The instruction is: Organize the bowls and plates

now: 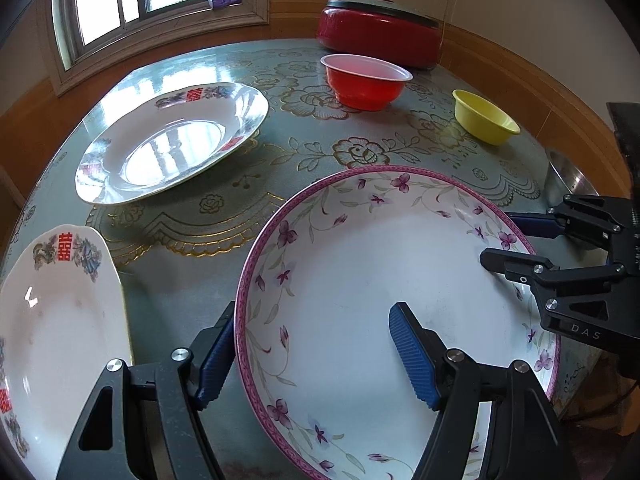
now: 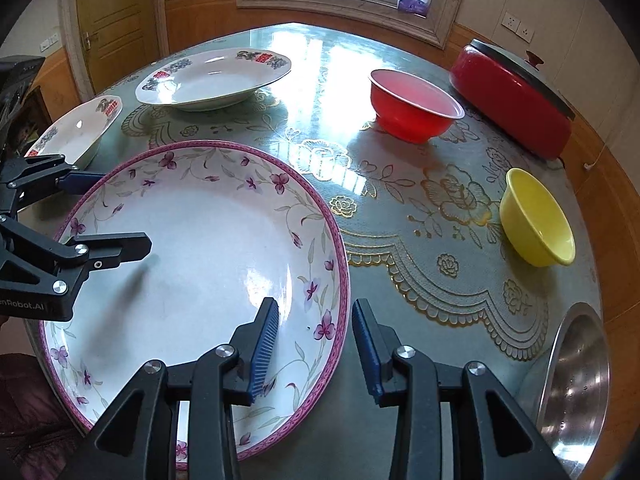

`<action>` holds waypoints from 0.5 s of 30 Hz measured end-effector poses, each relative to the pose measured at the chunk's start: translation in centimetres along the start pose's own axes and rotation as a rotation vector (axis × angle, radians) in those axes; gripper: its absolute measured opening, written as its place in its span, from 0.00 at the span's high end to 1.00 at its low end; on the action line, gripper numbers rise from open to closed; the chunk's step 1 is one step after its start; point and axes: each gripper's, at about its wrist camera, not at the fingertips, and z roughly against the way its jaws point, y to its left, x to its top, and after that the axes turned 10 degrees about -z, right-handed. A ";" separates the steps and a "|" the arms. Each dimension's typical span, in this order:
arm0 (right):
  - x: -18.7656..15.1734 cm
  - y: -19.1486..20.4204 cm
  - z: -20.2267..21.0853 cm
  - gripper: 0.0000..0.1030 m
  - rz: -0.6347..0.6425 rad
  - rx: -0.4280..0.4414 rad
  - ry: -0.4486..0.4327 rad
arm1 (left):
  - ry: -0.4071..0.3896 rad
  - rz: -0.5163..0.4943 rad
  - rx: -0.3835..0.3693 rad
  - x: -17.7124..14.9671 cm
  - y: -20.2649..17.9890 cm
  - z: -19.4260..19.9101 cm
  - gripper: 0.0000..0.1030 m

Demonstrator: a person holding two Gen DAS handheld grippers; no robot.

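A large white plate with a purple flowered rim (image 1: 360, 272) (image 2: 200, 248) lies at the table's near side. My left gripper (image 1: 316, 356) is open and straddles its left rim, one finger inside and one outside. My right gripper (image 2: 314, 352) is open and straddles its right rim the same way. Each gripper shows in the other's view, the right one (image 1: 516, 240) and the left one (image 2: 108, 212). A white oval plate with red characters (image 1: 172, 140) (image 2: 216, 76) lies farther back. A smaller such plate (image 1: 56, 320) (image 2: 76, 128) lies to the left.
A red plastic bowl (image 1: 366, 80) (image 2: 416, 104), a yellow bowl (image 1: 484, 116) (image 2: 536, 216) and a steel bowl (image 1: 568, 176) (image 2: 576, 376) stand on the right of the patterned table (image 1: 248, 216). A red lidded cooker (image 1: 380, 28) (image 2: 516, 100) sits at the back.
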 end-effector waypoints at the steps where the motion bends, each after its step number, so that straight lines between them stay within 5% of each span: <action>1: 0.0 -0.1 0.0 0.62 0.000 0.002 -0.003 | -0.003 0.004 0.005 -0.2 -0.1 0.1 0.29; 15: -0.3 -0.8 -0.1 0.50 0.033 0.049 -0.029 | -0.026 0.076 0.097 -2.4 -1.4 1.0 0.33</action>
